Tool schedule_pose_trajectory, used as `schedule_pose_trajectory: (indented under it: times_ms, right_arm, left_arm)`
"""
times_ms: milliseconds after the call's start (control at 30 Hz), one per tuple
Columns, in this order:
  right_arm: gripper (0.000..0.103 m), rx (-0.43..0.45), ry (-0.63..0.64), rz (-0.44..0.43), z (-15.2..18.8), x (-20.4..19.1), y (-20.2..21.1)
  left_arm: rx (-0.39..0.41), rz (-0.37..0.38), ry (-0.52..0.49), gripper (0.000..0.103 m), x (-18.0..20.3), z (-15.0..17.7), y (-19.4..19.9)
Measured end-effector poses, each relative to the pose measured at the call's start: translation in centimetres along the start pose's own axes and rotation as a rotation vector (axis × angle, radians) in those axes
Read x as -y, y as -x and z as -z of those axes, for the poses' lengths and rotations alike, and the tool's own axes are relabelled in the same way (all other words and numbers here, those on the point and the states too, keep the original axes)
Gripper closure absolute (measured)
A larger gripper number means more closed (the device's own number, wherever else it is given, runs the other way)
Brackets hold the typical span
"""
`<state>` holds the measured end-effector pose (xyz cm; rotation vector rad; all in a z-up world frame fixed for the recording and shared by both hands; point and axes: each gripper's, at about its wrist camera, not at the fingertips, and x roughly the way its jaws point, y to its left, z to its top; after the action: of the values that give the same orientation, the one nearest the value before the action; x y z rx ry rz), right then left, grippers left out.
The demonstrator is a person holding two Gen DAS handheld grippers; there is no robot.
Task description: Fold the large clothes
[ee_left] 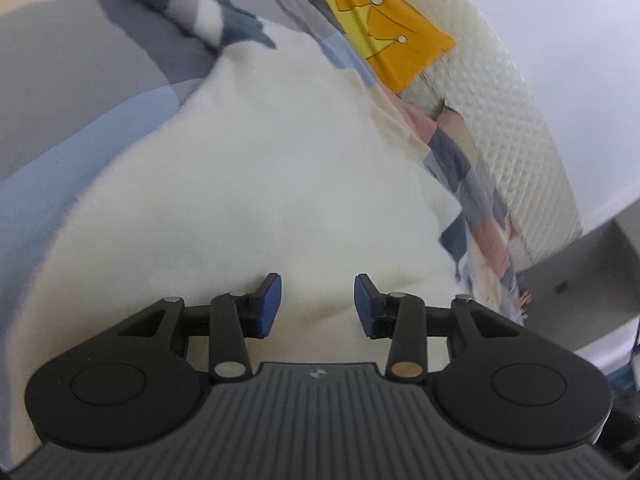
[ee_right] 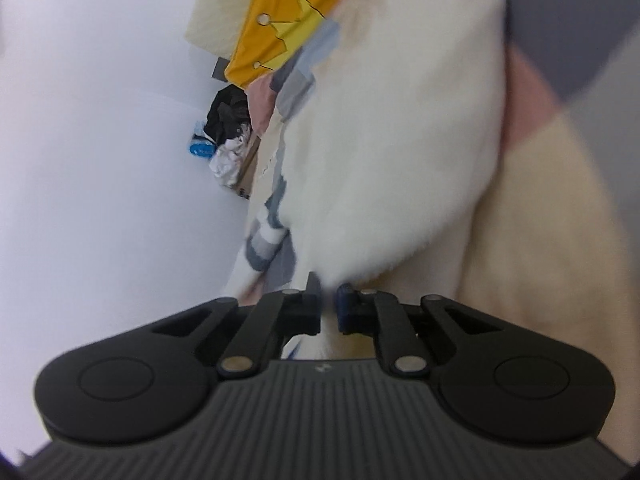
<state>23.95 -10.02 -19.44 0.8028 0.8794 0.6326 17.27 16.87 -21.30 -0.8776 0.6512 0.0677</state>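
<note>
Two grippers, one fleece. Your right gripper (ee_right: 329, 307) pinches the white fleece garment (ee_right: 392, 152), which runs from the pads toward 12 o'clock. Your left gripper (ee_left: 318, 306) is spread, nothing between the pads, above the same fleece. Beyond lies the patchwork bedspread (ee_left: 92, 104), with a yellow crown pillow (ee_left: 384, 32) at 1 o'clock.

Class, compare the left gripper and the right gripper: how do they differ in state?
The left gripper has its jaws apart, nothing between them; the right gripper is shut on the white fleece garment. The left hovers over the fleece; the right pinches its edge. Both have blue pads.
</note>
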Motion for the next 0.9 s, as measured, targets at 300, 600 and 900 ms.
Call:
schedule_pose_trajectory:
  times_ms: [300, 600, 900]
  right_arm:
    - [0.095, -0.128, 0.125, 0.337, -1.9, 1.4, 8.4]
    - [0.096, -0.233, 0.196, 0.562, 1.0, 3.7, 8.6]
    - [0.094, -0.217, 0.189, 0.544, 1.3, 3.1, 8.1]
  left_arm:
    - [-0.014, 0.017, -0.091, 0.058, 1.9, 1.0, 1.9]
    - [0.072, -0.138, -0.132, 0.057, 0.9, -0.6, 6.1]
    - [0.061, -0.295, -0.021, 0.047, -3.5, -2.2, 8.0]
